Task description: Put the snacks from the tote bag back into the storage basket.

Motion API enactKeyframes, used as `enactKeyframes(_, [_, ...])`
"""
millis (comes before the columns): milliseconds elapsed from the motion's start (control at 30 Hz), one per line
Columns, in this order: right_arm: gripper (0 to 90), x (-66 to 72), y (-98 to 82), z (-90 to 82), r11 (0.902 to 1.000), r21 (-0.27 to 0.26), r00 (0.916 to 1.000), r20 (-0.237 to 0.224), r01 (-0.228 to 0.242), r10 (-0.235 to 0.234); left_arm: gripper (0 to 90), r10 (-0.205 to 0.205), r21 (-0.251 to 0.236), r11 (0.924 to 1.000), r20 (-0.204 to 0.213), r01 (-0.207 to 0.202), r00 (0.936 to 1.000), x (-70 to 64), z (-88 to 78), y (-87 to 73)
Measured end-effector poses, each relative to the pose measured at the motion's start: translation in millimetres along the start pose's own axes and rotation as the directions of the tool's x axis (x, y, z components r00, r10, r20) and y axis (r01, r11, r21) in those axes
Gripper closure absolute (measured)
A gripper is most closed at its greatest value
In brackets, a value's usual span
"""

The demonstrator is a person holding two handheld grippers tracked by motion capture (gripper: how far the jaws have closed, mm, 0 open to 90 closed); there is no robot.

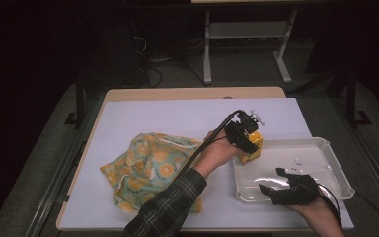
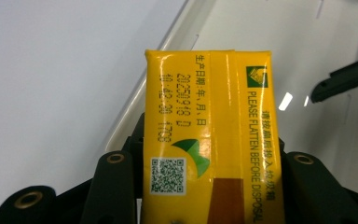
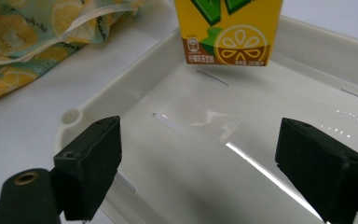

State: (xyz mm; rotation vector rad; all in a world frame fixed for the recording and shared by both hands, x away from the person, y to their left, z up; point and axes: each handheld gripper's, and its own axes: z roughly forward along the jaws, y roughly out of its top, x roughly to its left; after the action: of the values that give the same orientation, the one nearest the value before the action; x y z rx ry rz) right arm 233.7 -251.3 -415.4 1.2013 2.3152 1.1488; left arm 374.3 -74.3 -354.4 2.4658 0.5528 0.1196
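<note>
A yellow lemon-drink carton (image 1: pixel 253 147) hangs just above the far left corner of a white plastic tray (image 1: pixel 325 144). My left gripper (image 1: pixel 244 138) is shut on the carton (image 2: pixel 209 116), one black jaw pressed on each side. In the right gripper view the carton's (image 3: pixel 228 32) bottom end hovers over the tray's (image 3: pixel 191 140) floor. My right gripper (image 1: pixel 271 180) stands open over the tray's near left part, apart from the carton. Nothing lies between the jaws of the right gripper (image 3: pixel 214 168).
A cloth bag with a lemon print (image 1: pixel 148 168) lies crumpled on the white table sheet (image 1: pixel 177 118), left of the tray. The bag (image 3: pixel 37 32) comes close to the tray's left rim. The table's front edge runs just under the right hand.
</note>
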Motion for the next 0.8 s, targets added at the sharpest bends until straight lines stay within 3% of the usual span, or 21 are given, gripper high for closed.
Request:
enactKeyframes(367, [14.4, -0.5, -0.6, -0.9, 1.0000, -0.002, 1.0000, -0.002, -0.005, 0.005, 54.2, -0.014, 0.018, 0.9997, -0.032, 0.014, 0.9994, 8.5, 20.2, 10.0])
enactKeyframes(800, [14.4, -0.8, -0.6, -1.5, 0.9999, -0.009, 1.0000, -0.005, -0.008, 0.008, 53.7, -0.016, 0.042, 0.9990, -0.031, 0.018, 0.9994, 11.4, 35.4, 13.3])
